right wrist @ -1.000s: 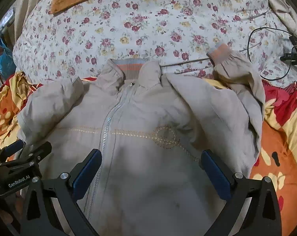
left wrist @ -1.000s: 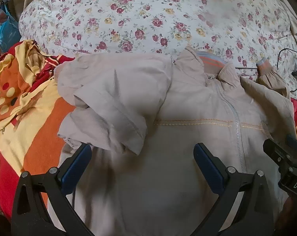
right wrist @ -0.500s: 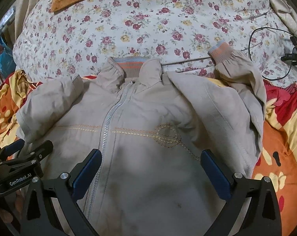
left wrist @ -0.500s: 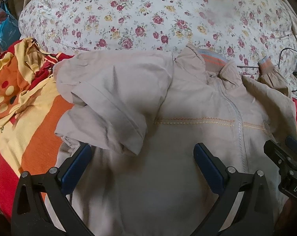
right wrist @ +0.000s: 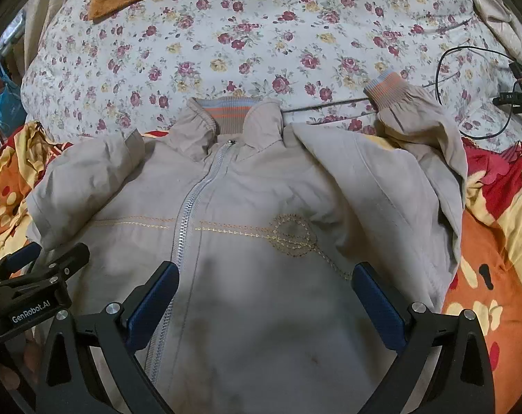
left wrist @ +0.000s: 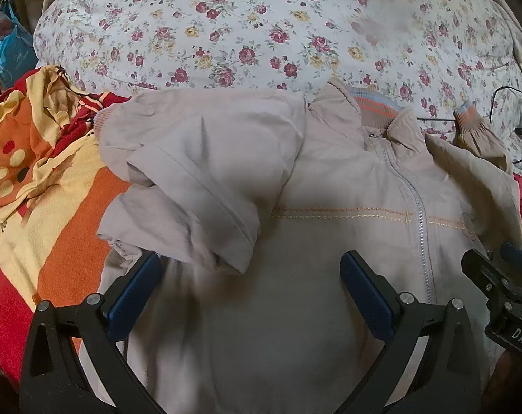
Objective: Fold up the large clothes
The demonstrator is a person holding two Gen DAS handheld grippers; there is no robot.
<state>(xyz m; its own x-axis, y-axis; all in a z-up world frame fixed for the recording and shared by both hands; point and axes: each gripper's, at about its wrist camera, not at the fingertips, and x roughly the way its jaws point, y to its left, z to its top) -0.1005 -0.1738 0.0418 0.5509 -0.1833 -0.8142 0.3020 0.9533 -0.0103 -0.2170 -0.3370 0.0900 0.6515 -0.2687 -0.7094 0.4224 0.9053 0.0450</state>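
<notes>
Both tongs, left (left wrist: 250,289) and right (right wrist: 262,296), stay wide over one jacket (right wrist: 261,207), barely shifted

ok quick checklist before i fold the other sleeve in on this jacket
1. Left gripper open and empty: ok, both fingers spread over the beige jacket body.
2. Right gripper open and empty: ok, nothing between its fingers.
3. One sleeve already folded onto the chest: ok, though bunched and creased.
4. Other sleeve free to grab: ok, its striped cuff lies on the floral quilt, bent back toward the collar.
5. Zipper closed: ok as far as visible.
6. Black cable clear of that cuff: not ok, a cable runs right past it.
7. Bottom hem flat: cannot tell, out of view.
</notes>
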